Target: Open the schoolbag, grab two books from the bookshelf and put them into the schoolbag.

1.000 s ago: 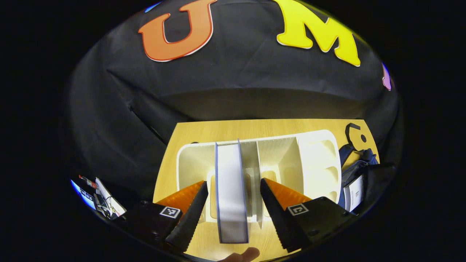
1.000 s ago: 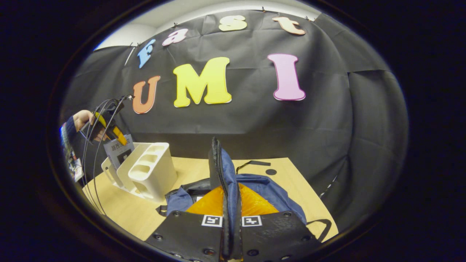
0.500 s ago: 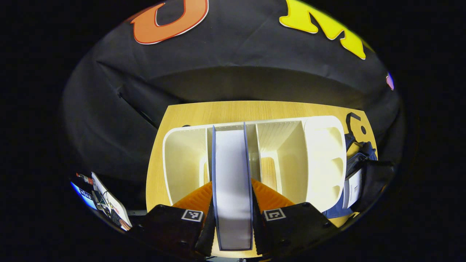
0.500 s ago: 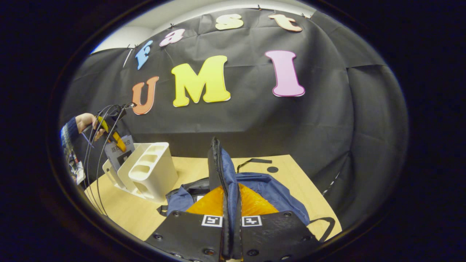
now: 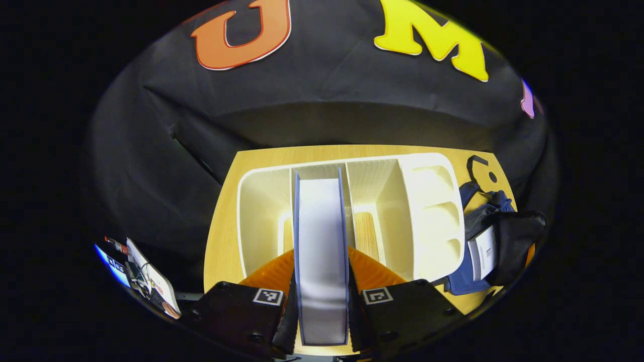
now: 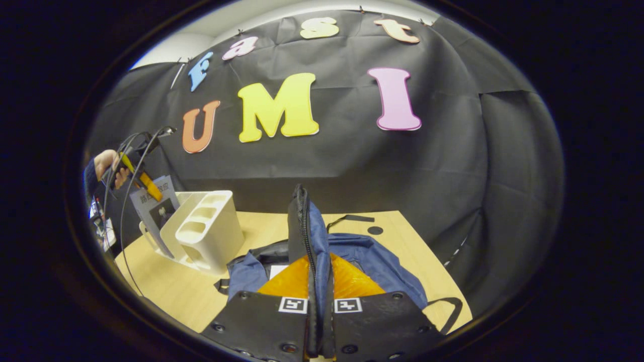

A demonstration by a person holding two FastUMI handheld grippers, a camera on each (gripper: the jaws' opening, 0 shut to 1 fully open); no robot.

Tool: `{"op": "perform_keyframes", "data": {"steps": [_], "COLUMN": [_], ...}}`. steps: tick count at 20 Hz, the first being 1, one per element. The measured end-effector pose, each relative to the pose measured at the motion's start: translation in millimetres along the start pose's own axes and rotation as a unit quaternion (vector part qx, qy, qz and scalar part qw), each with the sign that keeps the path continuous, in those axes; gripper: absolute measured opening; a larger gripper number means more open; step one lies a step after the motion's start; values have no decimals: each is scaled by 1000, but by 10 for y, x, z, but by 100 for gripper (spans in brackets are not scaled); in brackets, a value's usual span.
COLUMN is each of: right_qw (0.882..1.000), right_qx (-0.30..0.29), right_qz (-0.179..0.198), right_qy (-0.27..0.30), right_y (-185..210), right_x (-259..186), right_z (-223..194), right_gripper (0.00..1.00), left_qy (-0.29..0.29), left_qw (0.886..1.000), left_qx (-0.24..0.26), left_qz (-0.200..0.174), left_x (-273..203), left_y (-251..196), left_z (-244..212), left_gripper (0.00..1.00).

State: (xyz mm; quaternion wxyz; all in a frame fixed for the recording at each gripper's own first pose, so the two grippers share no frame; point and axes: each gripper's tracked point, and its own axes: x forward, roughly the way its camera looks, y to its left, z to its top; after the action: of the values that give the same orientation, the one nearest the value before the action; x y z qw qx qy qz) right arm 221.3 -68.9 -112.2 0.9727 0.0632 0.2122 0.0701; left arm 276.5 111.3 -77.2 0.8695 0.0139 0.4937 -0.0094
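A book (image 5: 321, 251) with blue covers and white page edges stands in the middle slot of the white bookshelf (image 5: 432, 211). My left gripper (image 5: 321, 261) is shut on it, one finger against each cover. In the right gripper view that left gripper (image 6: 143, 183), held by a hand (image 6: 103, 162), grips the book (image 6: 153, 211) above the bookshelf (image 6: 206, 231). The blue schoolbag (image 6: 372, 261) lies open on the table. My right gripper (image 6: 316, 274) is shut on its upright zippered flap (image 6: 302, 221). The schoolbag (image 5: 483, 236) lies right of the shelf.
The wooden table (image 6: 166, 286) ends close behind the shelf and the bag, against the black cloth wall. A black strap (image 6: 349, 219) and a small dark disc (image 6: 374, 230) lie at the far edge. Cables and small devices (image 5: 146, 281) sit off the table's left side.
My left gripper went from open around the book to shut on it, and the book now stands a little higher out of the shelf. The right gripper keeps holding the flap still.
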Motion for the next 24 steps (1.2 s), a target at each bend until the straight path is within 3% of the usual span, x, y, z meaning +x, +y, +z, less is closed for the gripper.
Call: {"op": "perform_keyframes", "data": {"steps": [4, 12, 19, 24], "right_qw": [1000, 1000, 1000, 1000], "right_qx": [0, 1, -3, -10], "right_qz": [-3, -5, -12, -13], "right_qy": [5, 13, 17, 22], "right_y": [58, 130, 117, 131], "right_x": [-6, 8, 23, 74], "right_z": [-38, -104, -111, -118], "right_gripper": [5, 5, 2, 5], "left_qy": [-21, -77, -80, -87], "left_qw": [999, 990, 962, 943], "left_qx": [-5, -92, -207, -225], "left_qz": [-24, -72, -160, -228], "left_x": [-228, -600, -726, -859], "left_y": [-66, 151, 29, -325], "left_z": [-219, -881, -1467, -1578], "left_gripper": [42, 43, 43, 43]}}
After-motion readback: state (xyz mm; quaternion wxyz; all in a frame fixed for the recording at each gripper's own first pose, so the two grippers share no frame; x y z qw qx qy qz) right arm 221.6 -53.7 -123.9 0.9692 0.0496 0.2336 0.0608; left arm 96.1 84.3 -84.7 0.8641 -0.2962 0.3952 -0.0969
